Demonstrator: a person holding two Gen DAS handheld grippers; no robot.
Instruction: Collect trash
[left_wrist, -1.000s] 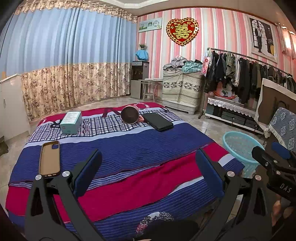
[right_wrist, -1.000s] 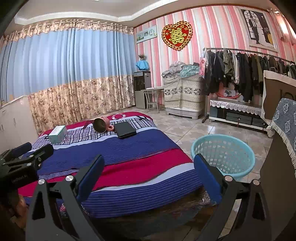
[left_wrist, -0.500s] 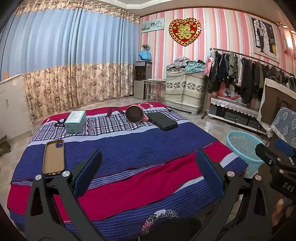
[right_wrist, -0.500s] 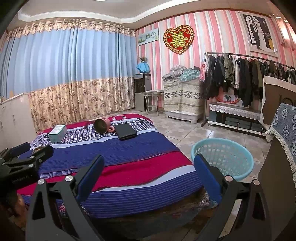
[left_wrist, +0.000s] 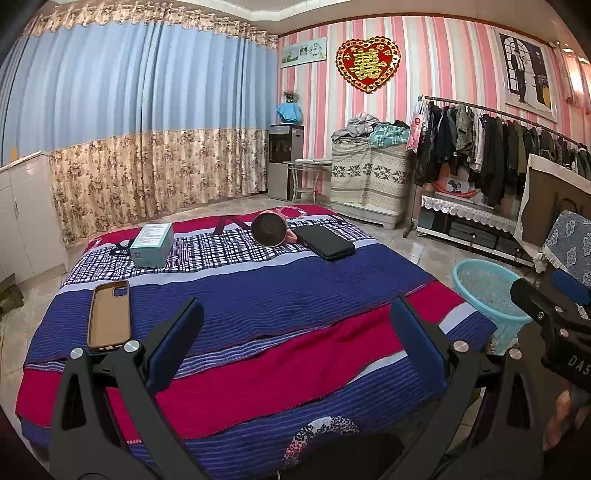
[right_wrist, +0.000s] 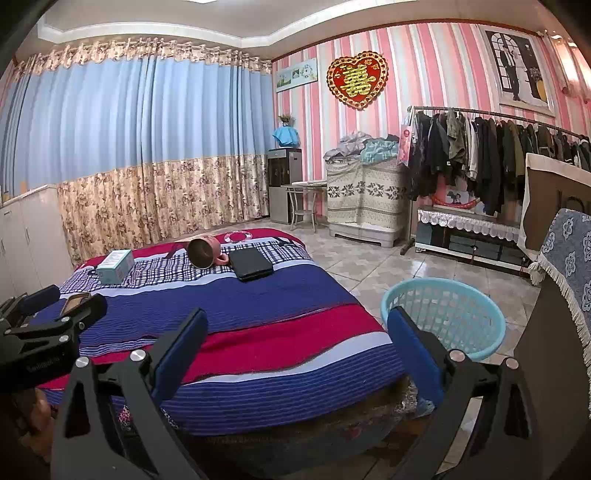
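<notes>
The left hand-held gripper hangs over the near end of the bed, its blue-padded fingers spread wide apart with nothing between them. The right hand-held gripper is also held over the bed's near edge, its fingers likewise wide apart and empty. On the striped blanket lie four things: a phone case near the left edge, inner side up; a teal box farther back on the checked band; a pink mug tipped on its side with its mouth toward the cameras; and a black case lying flat just beside the mug's handle. None of them is touched by either gripper. A light-blue basket stands on the tiled floor near the bed's right corner, just behind the right gripper's right finger in the right wrist view; what lies inside it cannot be told. A clothes rack stands along the striped wall behind.
</notes>
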